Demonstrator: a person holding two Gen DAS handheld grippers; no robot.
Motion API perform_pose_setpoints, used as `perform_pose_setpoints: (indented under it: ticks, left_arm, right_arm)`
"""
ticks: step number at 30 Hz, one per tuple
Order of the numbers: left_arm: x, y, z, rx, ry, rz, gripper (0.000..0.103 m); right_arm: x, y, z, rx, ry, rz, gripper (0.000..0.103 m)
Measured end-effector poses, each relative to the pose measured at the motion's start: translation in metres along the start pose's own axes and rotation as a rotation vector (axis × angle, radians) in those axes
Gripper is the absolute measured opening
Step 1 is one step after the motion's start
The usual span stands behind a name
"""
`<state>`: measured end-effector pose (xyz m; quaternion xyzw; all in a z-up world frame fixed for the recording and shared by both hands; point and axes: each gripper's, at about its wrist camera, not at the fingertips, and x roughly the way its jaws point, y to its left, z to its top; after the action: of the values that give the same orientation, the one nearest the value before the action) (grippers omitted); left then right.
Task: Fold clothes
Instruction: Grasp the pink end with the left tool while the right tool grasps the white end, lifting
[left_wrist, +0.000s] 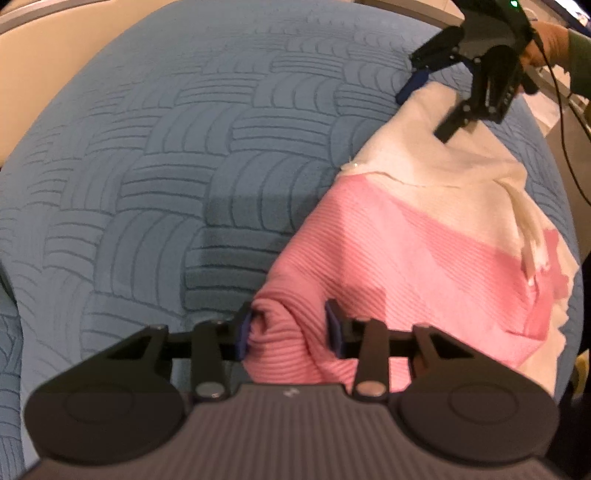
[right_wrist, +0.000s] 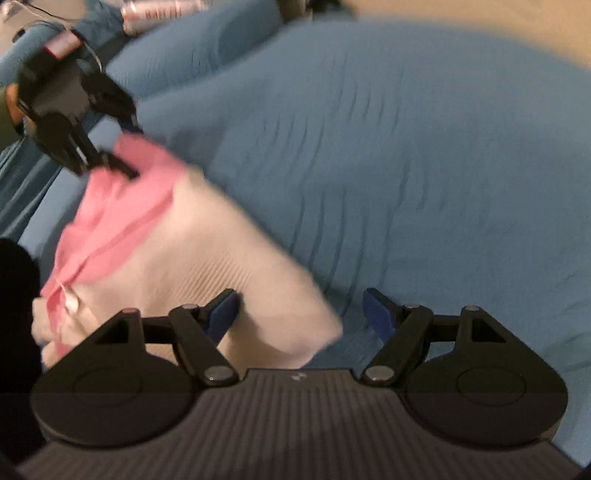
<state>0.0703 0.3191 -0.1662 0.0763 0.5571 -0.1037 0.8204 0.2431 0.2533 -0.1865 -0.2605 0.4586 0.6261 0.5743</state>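
A pink and white ribbed knit garment (left_wrist: 406, 240) lies crumpled on a blue quilted bed cover (left_wrist: 166, 166). In the left wrist view my left gripper (left_wrist: 290, 328) is shut on a bunched fold of the pink end, with the blue pads pressing it from both sides. In the right wrist view my right gripper (right_wrist: 301, 312) stands open over the white end of the garment (right_wrist: 177, 240). Its left pad touches the cloth and its right pad hangs over the bare cover (right_wrist: 406, 166). Each view shows the other gripper far off: right gripper (left_wrist: 424, 110), left gripper (right_wrist: 131, 147).
A hand and green sleeve (left_wrist: 550, 40) hold the right gripper, with black cables trailing beside them. A beige surface (left_wrist: 37, 55) borders the bed at the far left. Blue pillows (right_wrist: 203, 40) lie beyond the garment. The right wrist view is blurred.
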Motion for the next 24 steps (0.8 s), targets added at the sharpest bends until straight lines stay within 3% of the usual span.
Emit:
perform_pose_setpoints:
  ticks: [1,2,4,8,10,11,14,17,21,24]
  left_arm:
    - [-0.002,-0.003,0.0,0.027,-0.002,0.01,0.034]
    - [-0.003,-0.005,0.001,0.048,-0.004,0.017,0.032]
    - [-0.005,-0.007,0.001,0.081,-0.01,0.032,0.03]
    - [-0.029,-0.015,0.0,0.121,-0.044,0.086,0.029]
    - [-0.063,-0.034,-0.013,0.16,-0.121,0.091,0.029]
    - [-0.076,-0.042,-0.021,0.174,-0.15,0.087,0.029]
    - [-0.107,-0.076,-0.06,0.195,-0.205,0.029,0.029]
    - [-0.109,-0.118,-0.103,0.241,-0.181,-0.023,0.03]
    - [-0.088,-0.168,-0.143,0.311,-0.085,-0.088,0.034]
    - [-0.071,-0.193,-0.156,0.355,-0.013,-0.085,0.042]
  right_arm:
    - [-0.001,0.004,0.0,-0.015,0.001,0.011,0.041]
    - [-0.004,0.011,-0.001,-0.042,0.0,0.022,0.031]
    - [-0.01,0.027,-0.001,-0.097,-0.002,0.044,0.027]
    - [-0.048,0.083,-0.007,-0.353,-0.103,-0.142,0.025]
    - [-0.094,0.144,-0.022,-0.55,-0.251,-0.28,0.025]
    - [-0.102,0.163,-0.03,-0.616,-0.273,-0.329,0.025]
    - [-0.119,0.249,-0.094,-0.932,-0.296,-0.515,0.025]
    - [-0.106,0.297,-0.172,-1.127,-0.246,-0.595,0.025]
    - [-0.081,0.331,-0.249,-1.207,-0.134,-0.562,0.025]
    - [-0.065,0.344,-0.282,-1.204,-0.059,-0.527,0.029]
